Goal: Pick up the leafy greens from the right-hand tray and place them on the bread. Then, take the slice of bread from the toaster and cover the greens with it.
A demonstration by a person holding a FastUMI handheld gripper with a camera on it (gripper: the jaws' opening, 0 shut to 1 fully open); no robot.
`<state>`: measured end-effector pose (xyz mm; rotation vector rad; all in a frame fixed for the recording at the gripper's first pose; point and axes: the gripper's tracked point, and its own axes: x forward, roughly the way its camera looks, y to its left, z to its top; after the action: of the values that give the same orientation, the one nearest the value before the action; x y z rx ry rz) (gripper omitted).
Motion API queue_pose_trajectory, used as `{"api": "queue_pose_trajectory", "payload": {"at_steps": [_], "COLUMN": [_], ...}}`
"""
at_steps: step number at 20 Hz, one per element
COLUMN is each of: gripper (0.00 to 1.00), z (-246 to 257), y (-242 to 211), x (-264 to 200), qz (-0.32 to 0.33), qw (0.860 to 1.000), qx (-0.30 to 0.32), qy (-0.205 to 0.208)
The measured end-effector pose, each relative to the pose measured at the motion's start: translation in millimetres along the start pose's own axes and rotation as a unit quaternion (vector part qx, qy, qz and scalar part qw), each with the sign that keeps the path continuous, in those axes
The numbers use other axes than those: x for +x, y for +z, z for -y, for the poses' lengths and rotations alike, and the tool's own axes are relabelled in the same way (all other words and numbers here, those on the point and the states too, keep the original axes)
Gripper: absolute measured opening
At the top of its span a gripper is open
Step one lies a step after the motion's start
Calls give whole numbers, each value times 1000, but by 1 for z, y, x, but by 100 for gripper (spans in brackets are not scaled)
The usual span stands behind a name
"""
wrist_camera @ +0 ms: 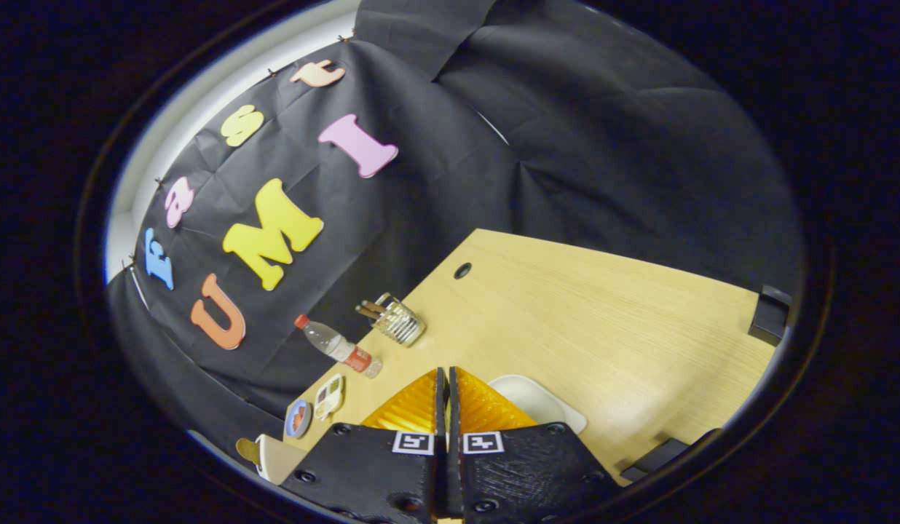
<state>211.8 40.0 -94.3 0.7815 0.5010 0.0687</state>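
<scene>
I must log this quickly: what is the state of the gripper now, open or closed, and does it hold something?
Gripper: closed, jaws pressed together with nothing between them, above the wooden table near a white tray.

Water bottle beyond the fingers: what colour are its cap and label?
Both red, on the clear water bottle, gripper view.

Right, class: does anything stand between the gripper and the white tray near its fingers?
Nothing visible does. The gripper is shut and empty, and the white tray lies just beyond its right finger on the table. The bottle and wire holder stand ahead to the left, clear of it.
</scene>
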Motion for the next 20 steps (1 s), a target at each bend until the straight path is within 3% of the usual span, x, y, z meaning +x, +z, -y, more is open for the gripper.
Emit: {"api": "queue_pose_trajectory", "payload": {"at_steps": [11, 20], "gripper": [0, 0], "z": [-151, -205], "y": [-97, -191], "x": [-26, -9], "qz": [-47, -100], "qw": [992, 983], "qx": [-35, -23], "qy": [110, 152]}}
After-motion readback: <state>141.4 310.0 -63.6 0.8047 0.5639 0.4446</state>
